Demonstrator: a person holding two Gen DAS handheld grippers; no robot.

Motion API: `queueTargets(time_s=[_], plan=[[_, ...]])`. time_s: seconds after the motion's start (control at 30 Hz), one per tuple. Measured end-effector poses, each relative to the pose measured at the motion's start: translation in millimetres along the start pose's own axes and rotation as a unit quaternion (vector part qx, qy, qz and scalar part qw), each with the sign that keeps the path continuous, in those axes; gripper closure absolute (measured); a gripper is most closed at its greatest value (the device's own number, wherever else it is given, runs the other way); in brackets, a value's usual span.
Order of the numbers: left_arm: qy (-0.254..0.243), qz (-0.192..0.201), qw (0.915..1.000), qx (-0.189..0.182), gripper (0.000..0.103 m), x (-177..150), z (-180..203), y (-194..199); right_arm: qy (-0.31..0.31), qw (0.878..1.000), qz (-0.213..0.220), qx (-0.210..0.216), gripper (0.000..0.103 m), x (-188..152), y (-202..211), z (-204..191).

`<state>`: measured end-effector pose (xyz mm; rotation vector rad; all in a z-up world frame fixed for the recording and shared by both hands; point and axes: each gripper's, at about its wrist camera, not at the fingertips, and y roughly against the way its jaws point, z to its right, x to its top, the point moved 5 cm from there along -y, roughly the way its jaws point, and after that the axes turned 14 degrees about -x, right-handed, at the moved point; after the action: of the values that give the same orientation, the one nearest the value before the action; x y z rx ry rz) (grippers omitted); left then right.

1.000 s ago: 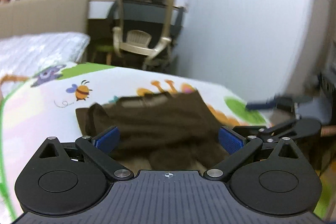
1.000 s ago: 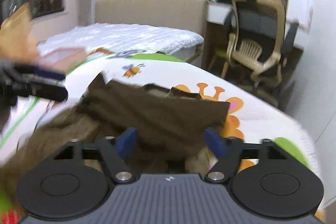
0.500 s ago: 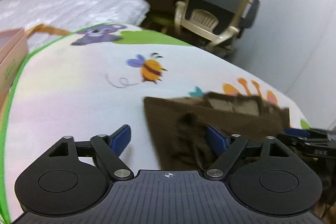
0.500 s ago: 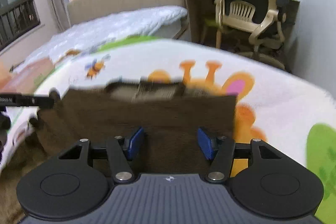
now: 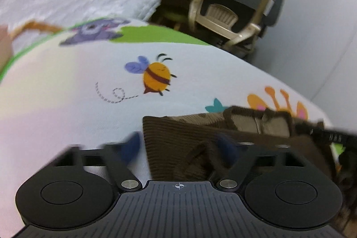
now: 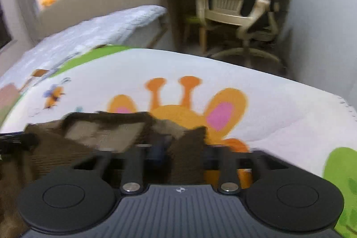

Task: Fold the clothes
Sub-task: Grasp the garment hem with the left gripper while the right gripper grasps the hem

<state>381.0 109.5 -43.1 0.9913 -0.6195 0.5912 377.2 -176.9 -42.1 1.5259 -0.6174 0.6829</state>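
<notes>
While right tongs pinch brown garment, left tongs agape

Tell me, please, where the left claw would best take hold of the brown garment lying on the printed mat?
Probably the near-left corner of the brown garment, approached from the mat side on the left. There the ribbed edge lies flat and straight on the printed mat, with bare mat beside it for one finger. The left claw already straddles that edge, jaws apart. The far collar end sits nearer the right claw.

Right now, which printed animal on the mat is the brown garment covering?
The orange giraffe: the brown garment overlaps its lower face, only horns and ears showing. The bee and the purple animal lie clear of the cloth.
</notes>
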Motion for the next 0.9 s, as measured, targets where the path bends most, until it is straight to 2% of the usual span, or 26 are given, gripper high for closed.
queueTargets(time_s=[0.03,0.17,0.33,0.47,0.67,0.73,0.77,0.8,0.83,0.87,0.9], plan=[[-0.003,0.005,0.9999,-0.009,0.085,-1,4,11,-0.001,1.000,0.010,0.009,0.092,2,9,0],[-0.017,0.024,0.9986,-0.043,0.089,-5,22,54,0.008,0.996,0.072,0.050,0.093,4,76,11],[-0.037,0.044,0.9951,-0.081,0.091,-20,46,112,0.031,0.990,0.104,0.089,0.093,-28,170,24],[-0.063,0.033,0.9939,-0.084,0.091,-59,65,153,0.052,0.990,0.091,0.097,0.093,-75,207,27],[-0.049,-0.031,0.9968,-0.055,0.090,-119,58,159,0.099,0.991,0.058,0.072,0.092,-138,214,25],[-0.044,-0.047,0.9962,-0.059,0.083,-128,55,162,0.121,0.989,0.052,0.066,0.089,-155,217,25],[-0.043,-0.053,0.9956,-0.064,0.077,-131,54,165,0.130,0.988,0.049,0.065,0.083,-161,220,25],[-0.042,-0.054,0.9950,-0.074,0.063,-131,54,170,0.135,0.987,0.046,0.067,0.078,-166,225,28],[-0.038,-0.050,0.9944,-0.085,0.049,-129,53,175,0.141,0.987,0.044,0.069,0.061,-170,230,30],[-0.034,-0.046,0.9937,-0.096,0.044,-128,53,181,0.144,0.986,0.042,0.071,0.043,-172,235,33],[-0.030,-0.042,0.9929,-0.107,0.035,-126,53,186,0.143,0.986,0.042,0.073,0.034,-173,239,37]])
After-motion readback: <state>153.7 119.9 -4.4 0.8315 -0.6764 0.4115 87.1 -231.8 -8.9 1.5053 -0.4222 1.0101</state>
